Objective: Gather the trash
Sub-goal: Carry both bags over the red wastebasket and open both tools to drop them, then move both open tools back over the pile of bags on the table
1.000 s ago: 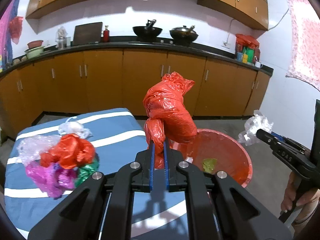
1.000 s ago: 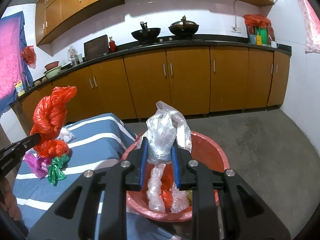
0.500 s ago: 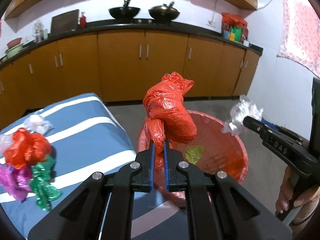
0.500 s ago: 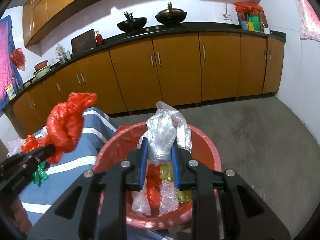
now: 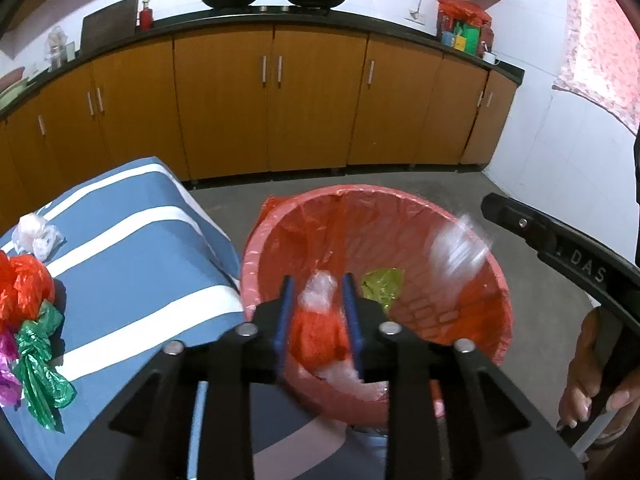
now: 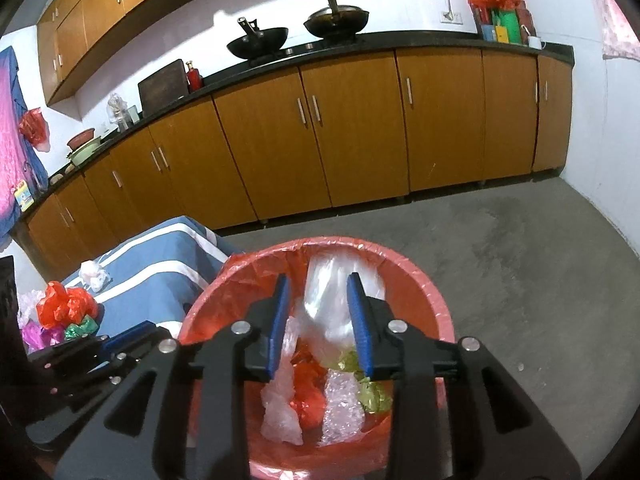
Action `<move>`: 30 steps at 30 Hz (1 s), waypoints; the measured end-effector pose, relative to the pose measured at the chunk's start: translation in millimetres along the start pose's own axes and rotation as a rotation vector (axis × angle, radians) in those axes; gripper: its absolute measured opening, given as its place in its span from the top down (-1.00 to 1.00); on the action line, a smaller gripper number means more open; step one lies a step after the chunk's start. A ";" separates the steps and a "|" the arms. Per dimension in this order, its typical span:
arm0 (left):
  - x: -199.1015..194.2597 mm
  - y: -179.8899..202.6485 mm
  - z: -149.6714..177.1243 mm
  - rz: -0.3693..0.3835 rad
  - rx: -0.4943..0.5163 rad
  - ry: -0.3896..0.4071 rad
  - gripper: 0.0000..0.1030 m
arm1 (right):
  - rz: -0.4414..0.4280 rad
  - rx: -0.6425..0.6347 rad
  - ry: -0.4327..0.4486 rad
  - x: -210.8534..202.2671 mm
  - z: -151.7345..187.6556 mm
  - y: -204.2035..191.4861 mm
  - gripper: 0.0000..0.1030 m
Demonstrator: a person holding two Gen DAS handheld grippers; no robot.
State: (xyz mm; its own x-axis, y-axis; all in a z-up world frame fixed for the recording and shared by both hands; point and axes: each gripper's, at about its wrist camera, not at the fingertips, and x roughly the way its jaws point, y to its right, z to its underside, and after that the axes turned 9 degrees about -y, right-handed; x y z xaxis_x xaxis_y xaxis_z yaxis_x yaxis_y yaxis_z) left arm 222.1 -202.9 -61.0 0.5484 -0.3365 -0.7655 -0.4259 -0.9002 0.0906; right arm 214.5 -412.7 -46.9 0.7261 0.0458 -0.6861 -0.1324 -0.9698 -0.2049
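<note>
A red-lined round bin (image 5: 472,224) (image 6: 424,284) stands on the floor beside the table. My left gripper (image 5: 316,292) is open over its near rim, and the red plastic bag (image 5: 318,334) lies in the bin below its fingers. My right gripper (image 6: 318,292) is open over the bin, and the clear plastic bag (image 6: 336,308) (image 5: 456,248) falls blurred between its fingers into the bin. Clear, red and yellow-green scraps (image 6: 368,392) lie in the bin. More bags lie on the blue striped table (image 5: 132,248): red (image 5: 24,288), green (image 5: 36,364), magenta (image 5: 6,372) and white (image 5: 34,234).
Brown kitchen cabinets (image 5: 280,100) with a black counter run along the back wall. Grey concrete floor (image 6: 540,264) lies right of the bin. The hand holding the right gripper (image 5: 600,364) is at the right edge of the left wrist view.
Both grippers opened over the bin. The red bag dropped from the left gripper into the bin, and the clear bag is falling out of the right gripper.
</note>
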 end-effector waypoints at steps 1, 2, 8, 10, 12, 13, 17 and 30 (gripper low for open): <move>-1.0 -2.7 1.0 -0.004 -0.006 0.002 0.38 | 0.001 -0.002 -0.001 0.3 1.5 -0.5 0.36; -2.1 -5.9 2.0 -0.009 -0.014 0.002 0.38 | 0.002 -0.003 0.000 0.1 1.2 -0.1 0.31; -20.1 -32.5 10.3 -0.051 -0.080 0.027 0.38 | 0.000 -0.006 0.010 -4.0 0.8 -6.5 0.19; -28.5 -39.4 14.3 -0.067 -0.090 0.043 0.37 | -0.003 -0.019 0.016 -6.9 0.7 -12.3 0.16; -40.5 -48.2 19.2 -0.085 -0.103 0.064 0.32 | -0.010 -0.034 0.019 -9.5 0.6 -19.9 0.14; -47.7 -53.0 22.3 -0.095 -0.111 0.077 0.30 | -0.014 -0.040 0.018 -10.3 0.4 -23.7 0.14; -76.4 -70.4 35.1 -0.137 -0.117 0.130 0.30 | -0.042 -0.074 0.015 -13.8 2.2 -48.5 0.14; -166.6 -183.4 110.6 -0.402 -0.260 0.267 0.05 | -0.211 -0.233 -0.063 -4.5 34.9 -184.2 0.14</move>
State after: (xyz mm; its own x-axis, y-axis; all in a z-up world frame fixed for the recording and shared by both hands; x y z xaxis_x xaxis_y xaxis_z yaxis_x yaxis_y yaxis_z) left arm 129.3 48.8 -20.6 0.8091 0.0197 -0.5874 0.0280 -0.9996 0.0050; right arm 212.0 -225.9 -30.5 0.6767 0.2593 -0.6891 0.1797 -0.9658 -0.1869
